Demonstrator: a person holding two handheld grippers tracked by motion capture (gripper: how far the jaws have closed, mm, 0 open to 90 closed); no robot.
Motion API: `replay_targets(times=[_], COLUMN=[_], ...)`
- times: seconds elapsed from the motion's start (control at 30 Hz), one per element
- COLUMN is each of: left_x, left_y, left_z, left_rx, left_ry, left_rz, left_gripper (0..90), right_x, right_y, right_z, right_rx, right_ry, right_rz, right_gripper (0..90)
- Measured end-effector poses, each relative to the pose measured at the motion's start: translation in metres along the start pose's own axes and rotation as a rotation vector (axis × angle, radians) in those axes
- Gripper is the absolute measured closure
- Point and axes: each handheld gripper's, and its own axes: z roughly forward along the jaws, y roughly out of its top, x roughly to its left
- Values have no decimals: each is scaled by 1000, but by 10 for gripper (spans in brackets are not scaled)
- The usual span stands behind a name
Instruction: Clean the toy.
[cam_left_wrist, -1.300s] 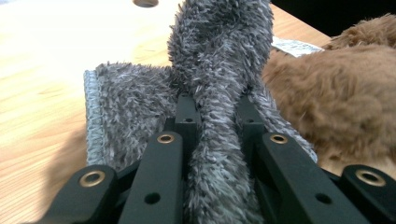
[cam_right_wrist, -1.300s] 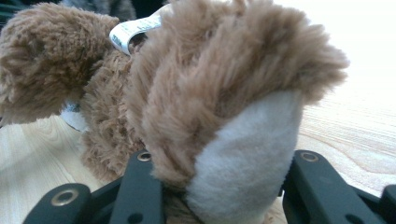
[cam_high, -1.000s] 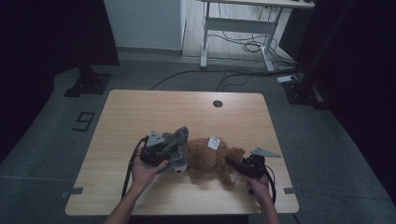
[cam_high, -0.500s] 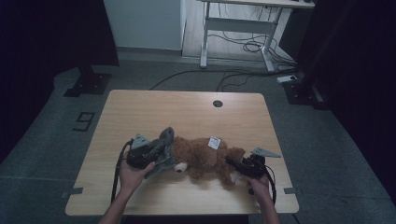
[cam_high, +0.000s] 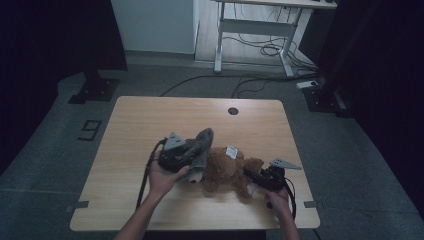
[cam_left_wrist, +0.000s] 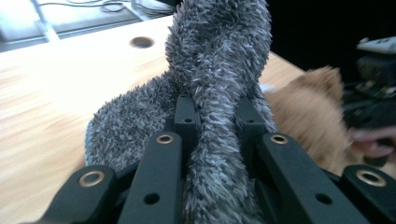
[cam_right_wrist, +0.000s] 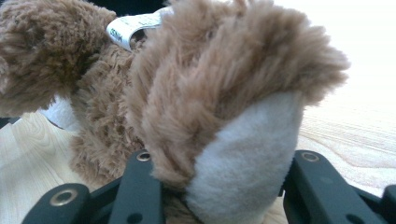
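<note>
While my right claw (cam_high: 252, 176) pins the teddy bear's (cam_high: 225, 167) foot, my left claw (cam_high: 192, 155), pinching the grey sock (cam_high: 200, 145), has swung back toward three o'clock against the bear.

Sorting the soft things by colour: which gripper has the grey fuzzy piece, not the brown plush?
The left gripper: its fingers pinch the grey fuzzy cloth. The right gripper grips the brown teddy bear by a pale-soled foot.

The sock (cam_high: 199, 147) lies left of the teddy bear (cam_high: 226, 170) on the table (cam_high: 150, 115).
</note>
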Motion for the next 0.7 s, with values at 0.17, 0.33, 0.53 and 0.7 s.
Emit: replay_targets(times=[0.17,0.33,0.53,0.7], left_x=[-18,7,23,51], left_y=[-6,-23,-30,-49], left_z=[43,35,5,-22], left_rx=[112,105,71,42], left_ry=[54,64,113,157], left_rz=[84,18,15,-58], left_gripper=[759,766,767,766], right_x=[0,1,5,4], right_y=[0,1,1,0], right_z=[-1,-1,0,1], right_rx=[-4,-7,-5,-6], right_ry=[-1,10,8,14], right_rz=[0,-9,-19,-7], right_gripper=[619,618,617,615])
